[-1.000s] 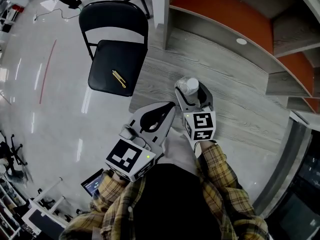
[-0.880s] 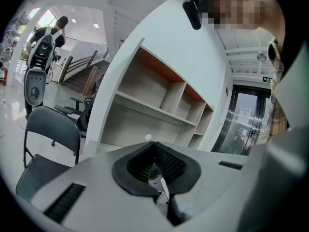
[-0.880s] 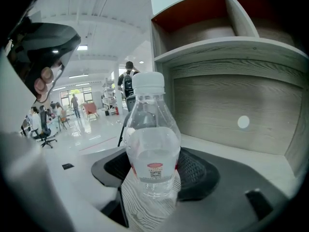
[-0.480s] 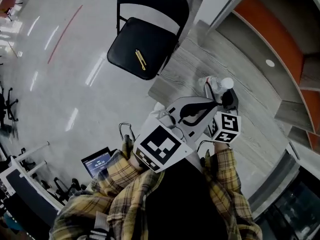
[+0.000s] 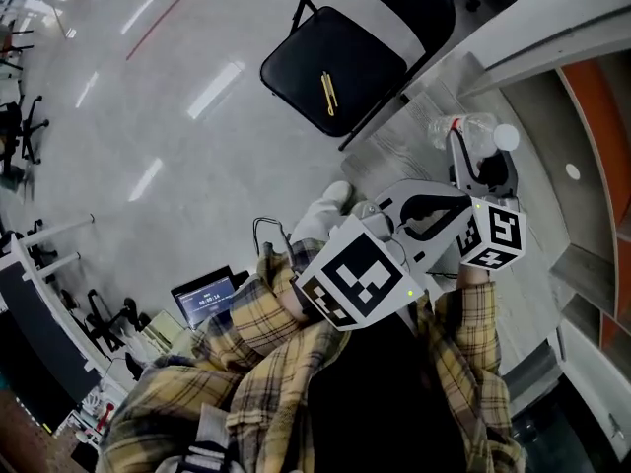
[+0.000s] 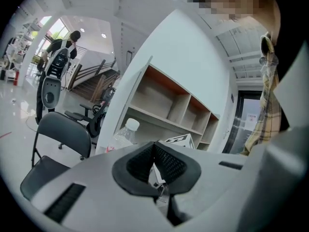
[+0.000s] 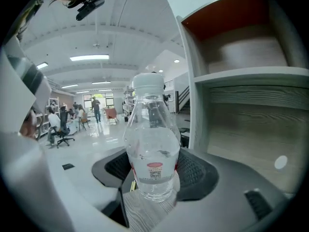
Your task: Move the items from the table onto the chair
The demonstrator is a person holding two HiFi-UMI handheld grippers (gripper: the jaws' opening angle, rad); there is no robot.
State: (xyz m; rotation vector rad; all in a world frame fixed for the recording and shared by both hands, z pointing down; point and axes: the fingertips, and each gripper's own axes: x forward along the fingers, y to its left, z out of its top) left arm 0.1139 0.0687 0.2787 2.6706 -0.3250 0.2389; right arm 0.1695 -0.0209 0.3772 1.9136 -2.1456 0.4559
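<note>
A clear plastic bottle (image 5: 465, 126) with a white cap and red label is clamped in my right gripper (image 5: 471, 154), which is shut on its lower body. In the right gripper view the bottle (image 7: 151, 144) stands upright between the black pads of that gripper (image 7: 152, 180). My left gripper (image 5: 461, 199) sits just beside it, shut, with nothing clearly between its pads (image 6: 166, 161). The black folding chair (image 5: 335, 57) stands up and to the left of both grippers, a yellow pen-like item (image 5: 327, 94) lying on its seat. In the left gripper view the chair (image 6: 55, 139) is at the left and the bottle (image 6: 123, 134) in the middle.
A grey wood-grain surface (image 5: 394, 151) lies under the grippers. A white column (image 5: 552, 23) and shelving with an orange back (image 5: 596, 106) rise at the right. A laptop (image 5: 202, 299) sits on the glossy floor at the left, near racks (image 5: 59, 294). Far-off people show in the hall.
The head view has swung, so the chair has drifted right and up in it. The right gripper has kept hold of the bottle and moved with it; the left gripper stays shut alongside.
</note>
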